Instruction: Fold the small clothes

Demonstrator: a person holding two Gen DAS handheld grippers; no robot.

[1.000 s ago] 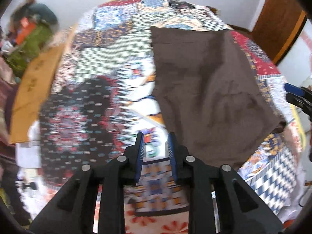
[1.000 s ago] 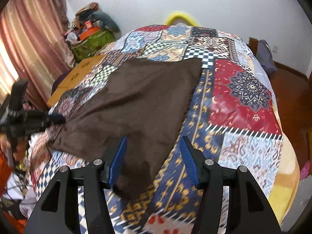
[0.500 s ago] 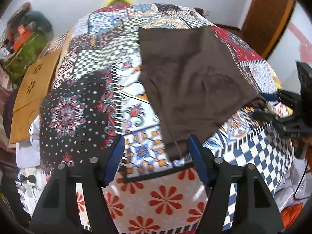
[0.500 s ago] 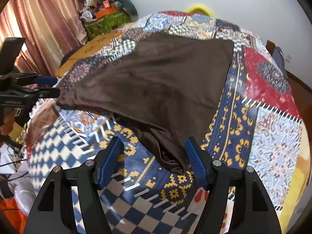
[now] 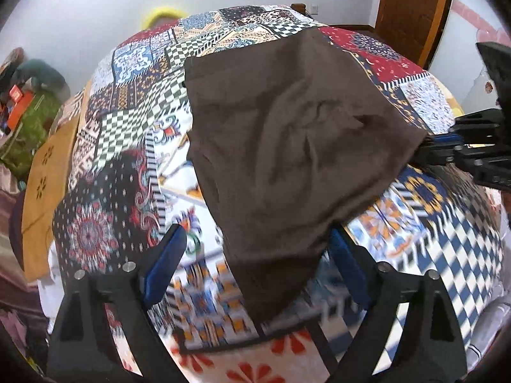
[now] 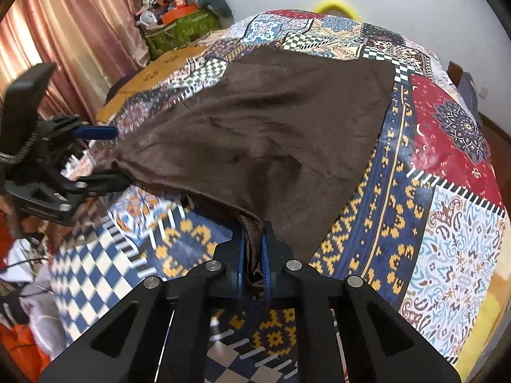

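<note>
Far left of the brown cloth (image 5: 287,146): orange board (image 5: 48,191) off the bed edge, green bag (image 6: 182,30) w/ clutter behind it, pink curtain (image 6: 73,28) further out. Cloth itself lies spread across the patchwork bedspread (image 5: 127,166), near edge toward the camera, far edge up by the checkered patches

Left gripper (image 5: 255,255) now: jaws opening, wide apart, straddling the cloth's near-left corner. Corner hangs btwn the blue pads (image 5: 164,265), nothing pressing on it yet. In the right wrist view the same gripper shows at the cloth's left tip, upper finger above the fabric, lower one under it

Moving right across the cloth: a few soft creases mid-panel, dark dimple near the right corner

Right gripper (image 6: 254,257): jaws together, clamped on the cloth's near-right corner, fabric bunched up btwn the pads. From the left wrist view it sits at the cloth's right tip, fabric drawn to a point there

Right of the cloth: red mandala patch (image 6: 456,127), then a wooden door (image 5: 412,12)

Risks, my read: left side isn't secured, so if the right pulls or lifts now, cloth drags skewed & the fold goes crooked. Left jaws could shut on bedspread along w/ the corner, bc the pads sit low on it. Right grip holds a bunched wad, not a flat edge; prob slips or twists the hem once lifted. Slick-looking fabric, so a shallow pinch may let go mid-fold
</note>
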